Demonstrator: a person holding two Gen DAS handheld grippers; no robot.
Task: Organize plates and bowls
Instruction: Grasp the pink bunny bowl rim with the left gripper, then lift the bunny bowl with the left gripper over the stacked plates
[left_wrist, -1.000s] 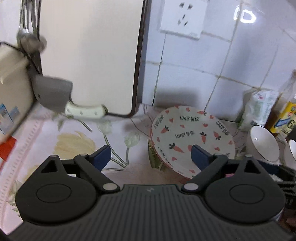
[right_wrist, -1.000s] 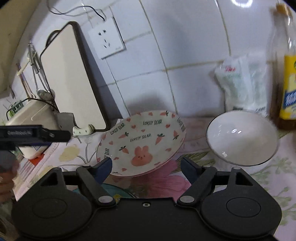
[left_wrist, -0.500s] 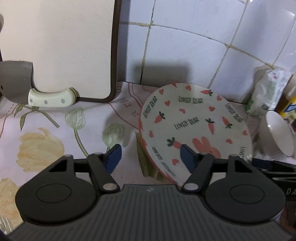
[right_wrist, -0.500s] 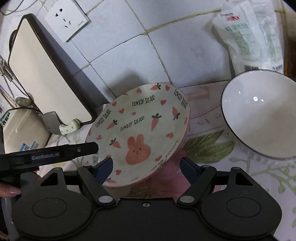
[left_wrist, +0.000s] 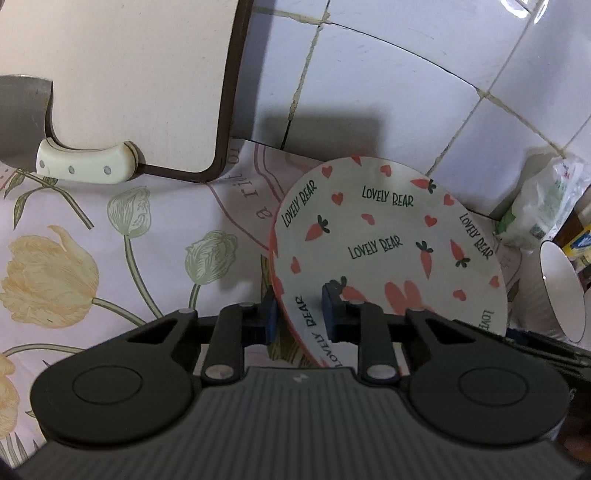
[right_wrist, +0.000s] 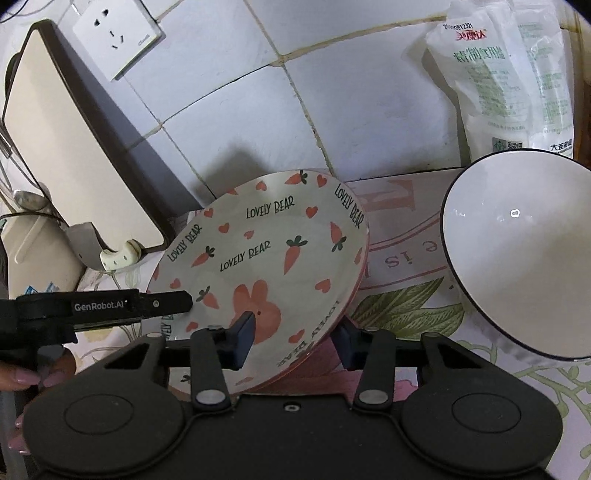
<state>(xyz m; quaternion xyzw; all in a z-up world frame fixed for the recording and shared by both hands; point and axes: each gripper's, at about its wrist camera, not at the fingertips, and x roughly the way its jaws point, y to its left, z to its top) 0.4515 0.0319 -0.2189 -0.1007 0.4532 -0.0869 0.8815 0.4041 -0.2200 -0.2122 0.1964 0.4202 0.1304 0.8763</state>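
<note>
— Plates: how many do you count?

— One plate (left_wrist: 388, 236), the carrot-and-rabbit one, though a pink rim under its near edge may be a second; hard to say. One white bowl (right_wrist: 524, 254) to its right, and maybe another under it, cut off. One cutting board (left_wrist: 122, 81), one cleaver (left_wrist: 85, 166), one white bag (right_wrist: 513, 77), one socket (right_wrist: 118, 37).

— Where does the plate sit?

— On the floral cloth (left_wrist: 110, 240) by the tiled wall, tipped up, its face turned toward us. It's round, so no long axis; the printed words read upright from both views.

— And the grippers?

— Left gripper (left_wrist: 297, 314) has just been closing, and its pads straddle the plate's left rim, one under, one on the face. Whether they actually pinch it, I can't tell. Right gripper (right_wrist: 291, 338) has been closing too, with the near rim between its jaws; the right pad stands clear of the edge.

— Anything hidden?

— The cleaver's blade runs off the frame, and a hand (right_wrist: 33, 373) shows only fingertips.
</note>
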